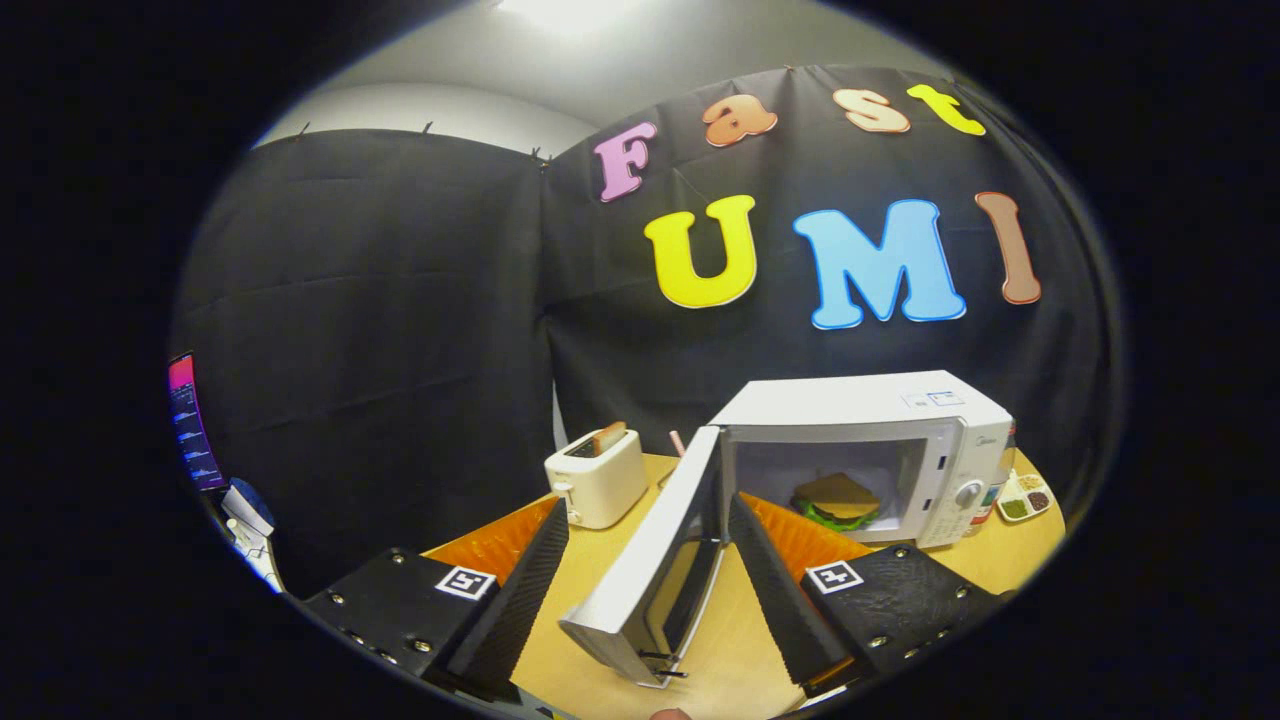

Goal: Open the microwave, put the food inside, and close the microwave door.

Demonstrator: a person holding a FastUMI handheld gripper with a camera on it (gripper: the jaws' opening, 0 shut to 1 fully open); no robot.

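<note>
A white microwave (860, 400) stands on the wooden table (1000, 565) beyond my fingers. Its door (640, 570) is swung wide open toward me, and its free edge reaches down between my two fingers. Inside the cavity lies the food, a toy sandwich (838, 500) with a brown top and a green layer. My gripper (645, 505) is open, with one finger on each side of the door. The left finger stands clear of the door; the right one lies close along its inner face, and I cannot tell whether it touches.
A cream toaster (597, 478) holding a slice of toast stands left of the microwave, just beyond my left finger. A small white tray (1025, 497) of coloured condiments sits to the right of the microwave. A lit screen (190, 420) stands off the table, far left.
</note>
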